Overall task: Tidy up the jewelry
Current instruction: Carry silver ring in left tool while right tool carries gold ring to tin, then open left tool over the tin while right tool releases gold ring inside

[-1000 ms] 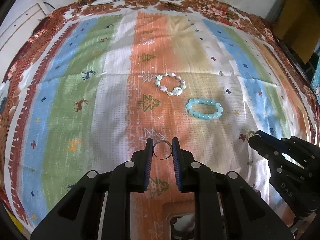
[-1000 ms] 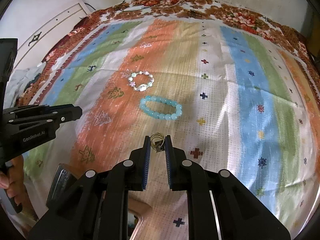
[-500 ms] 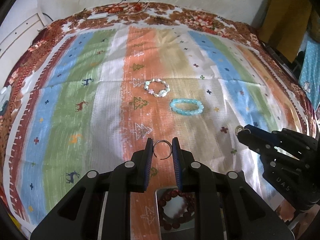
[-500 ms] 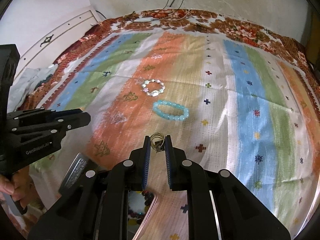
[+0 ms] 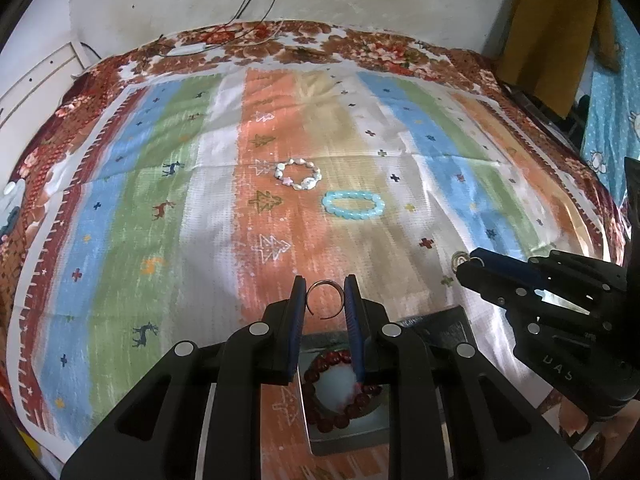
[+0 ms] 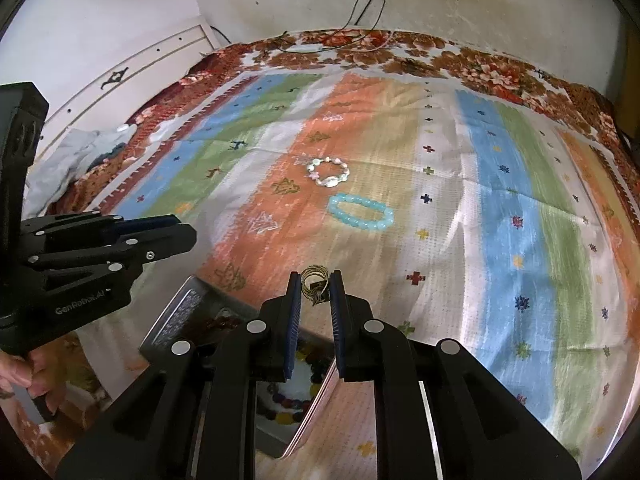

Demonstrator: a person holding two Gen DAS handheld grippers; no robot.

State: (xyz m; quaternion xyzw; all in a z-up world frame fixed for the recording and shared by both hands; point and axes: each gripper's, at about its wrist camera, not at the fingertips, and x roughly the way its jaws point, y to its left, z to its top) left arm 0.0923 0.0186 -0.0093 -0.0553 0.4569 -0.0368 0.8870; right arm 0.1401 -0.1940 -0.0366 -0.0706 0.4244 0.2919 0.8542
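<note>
- The bed point(image 5: 120, 240), under a striped cloth, carries a shell bracelet point(image 5: 298, 176) and, just beside it, a blue bracelet point(image 5: 352, 204), both well ahead of the grippers.
- The box point(image 5: 448, 324) lies open directly below both grippers, near the bed's front edge, with a red bead bracelet point(image 5: 340, 396) inside.
- The left gripper point(image 5: 325, 300) is clenched on a thin silver ring point(image 5: 325, 300); the box sits just under and behind its tips, so the drop looks like a short way down and back.
- The right gripper point(image 6: 316, 286) grips a gold ring point(image 6: 314, 278) over the box's right edge.
- Only the right view shows the multicoloured beads point(image 6: 288, 408); only the left shows the red bracelet whole.
</note>
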